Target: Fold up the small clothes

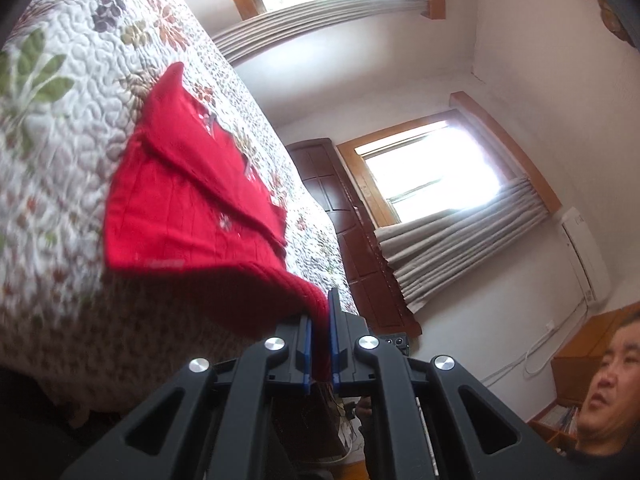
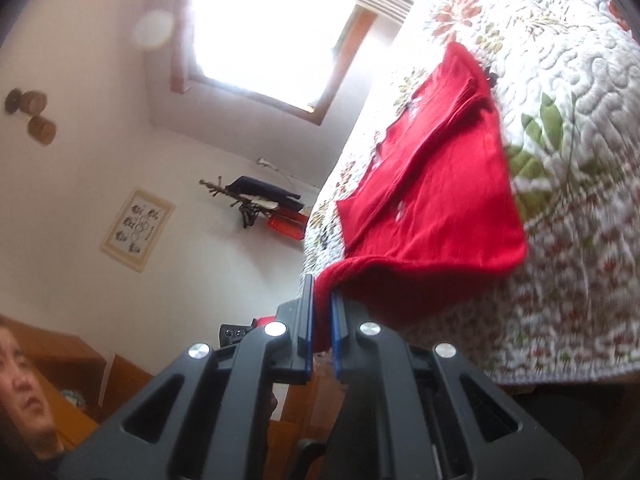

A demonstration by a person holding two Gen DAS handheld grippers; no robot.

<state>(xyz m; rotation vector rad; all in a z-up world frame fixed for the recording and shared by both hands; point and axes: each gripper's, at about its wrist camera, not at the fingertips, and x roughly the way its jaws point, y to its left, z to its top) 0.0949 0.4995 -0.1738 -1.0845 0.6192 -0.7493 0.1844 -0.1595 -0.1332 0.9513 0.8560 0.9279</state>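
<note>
A small red knitted garment (image 1: 192,208) lies on the flower-patterned quilt (image 1: 60,120), its sleeves folded in over the body. My left gripper (image 1: 320,312) is shut on the near hem corner, lifted off the bed. In the right wrist view the same red garment (image 2: 440,200) spreads over the quilt (image 2: 580,120). My right gripper (image 2: 322,292) is shut on its other near hem corner, where the fabric bulges up between the blue pads (image 2: 335,320). Both views are tilted sideways.
The bed edge drops away beside both grippers. A dark wooden headboard (image 1: 340,208) stands at the bed's end. Windows with curtains (image 1: 460,240), a wall air conditioner (image 1: 584,256), a coat rack (image 2: 256,196) and wooden cabinets (image 2: 60,360) surround it. A person's face (image 1: 608,392) shows low.
</note>
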